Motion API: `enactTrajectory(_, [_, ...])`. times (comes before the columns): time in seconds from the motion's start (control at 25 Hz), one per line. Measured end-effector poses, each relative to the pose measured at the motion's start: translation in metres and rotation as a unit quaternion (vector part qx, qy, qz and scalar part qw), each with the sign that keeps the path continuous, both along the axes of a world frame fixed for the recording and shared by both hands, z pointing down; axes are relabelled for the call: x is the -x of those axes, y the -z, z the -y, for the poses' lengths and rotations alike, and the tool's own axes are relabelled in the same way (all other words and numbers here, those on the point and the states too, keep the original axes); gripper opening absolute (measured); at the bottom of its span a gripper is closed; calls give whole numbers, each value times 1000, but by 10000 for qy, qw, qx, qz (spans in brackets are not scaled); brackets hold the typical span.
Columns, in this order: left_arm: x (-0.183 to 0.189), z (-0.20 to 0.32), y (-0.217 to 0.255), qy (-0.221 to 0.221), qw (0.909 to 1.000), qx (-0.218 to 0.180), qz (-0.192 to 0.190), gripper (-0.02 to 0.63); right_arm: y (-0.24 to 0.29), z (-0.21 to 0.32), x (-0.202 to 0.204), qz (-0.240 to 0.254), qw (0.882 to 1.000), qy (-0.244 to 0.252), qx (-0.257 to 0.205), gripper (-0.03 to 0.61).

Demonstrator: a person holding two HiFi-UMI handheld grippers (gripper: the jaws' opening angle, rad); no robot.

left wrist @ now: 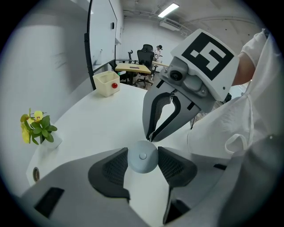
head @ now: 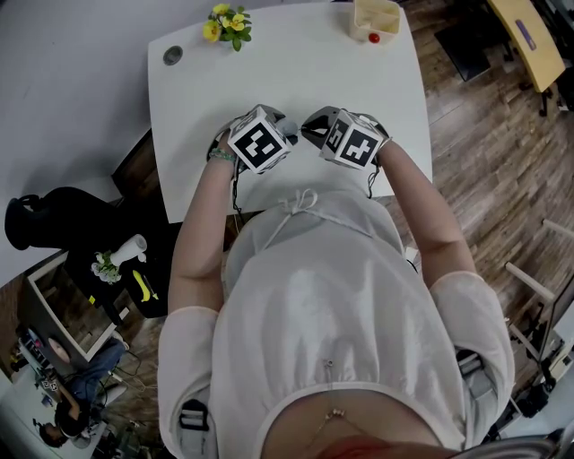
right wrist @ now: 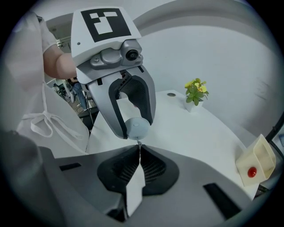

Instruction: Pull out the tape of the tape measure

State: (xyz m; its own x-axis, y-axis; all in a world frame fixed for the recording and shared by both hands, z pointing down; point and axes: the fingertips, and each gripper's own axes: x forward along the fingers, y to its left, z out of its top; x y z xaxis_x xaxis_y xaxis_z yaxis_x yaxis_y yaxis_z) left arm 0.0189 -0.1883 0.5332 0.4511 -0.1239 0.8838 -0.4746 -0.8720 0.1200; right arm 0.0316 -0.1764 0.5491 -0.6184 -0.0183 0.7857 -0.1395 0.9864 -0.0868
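A small round pale-blue tape measure (left wrist: 142, 155) sits pinched between the two pads of my left gripper (left wrist: 142, 165), which is shut on its sides above the white table (left wrist: 102, 124). In the right gripper view the same tape measure (right wrist: 138, 127) shows at the left gripper's tips. My right gripper (right wrist: 139, 153) is shut on the thin end tab of the tape (right wrist: 138, 143), right at the case's edge. In the head view the left gripper (head: 285, 128) and the right gripper (head: 314, 125) meet tip to tip near the table's front edge, under their marker cubes.
A small pot of yellow flowers (head: 229, 22) stands at the table's far edge, a cream box with a red ball (head: 375, 20) at the far right corner, a grey grommet (head: 172, 56) at the far left. The person's white apron (head: 309, 215) hangs just behind the grippers.
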Motion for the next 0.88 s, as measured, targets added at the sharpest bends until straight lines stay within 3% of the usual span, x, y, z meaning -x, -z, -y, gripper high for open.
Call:
enactTrajectory(0.48, [4, 0, 3, 327, 9989, -191, -267, 229, 3, 0, -3, 45, 9977, -624, 271, 11])
enactTrajectory(0.68, [23, 2, -1, 512, 9982, -317, -23, 229, -6, 11, -21, -250, 9931, -1124, 230, 9])
enactTrajectory(0.88, [35, 1, -4, 765, 9965, -295, -158, 229, -11, 16, -35, -214, 9872, -1534, 366, 11])
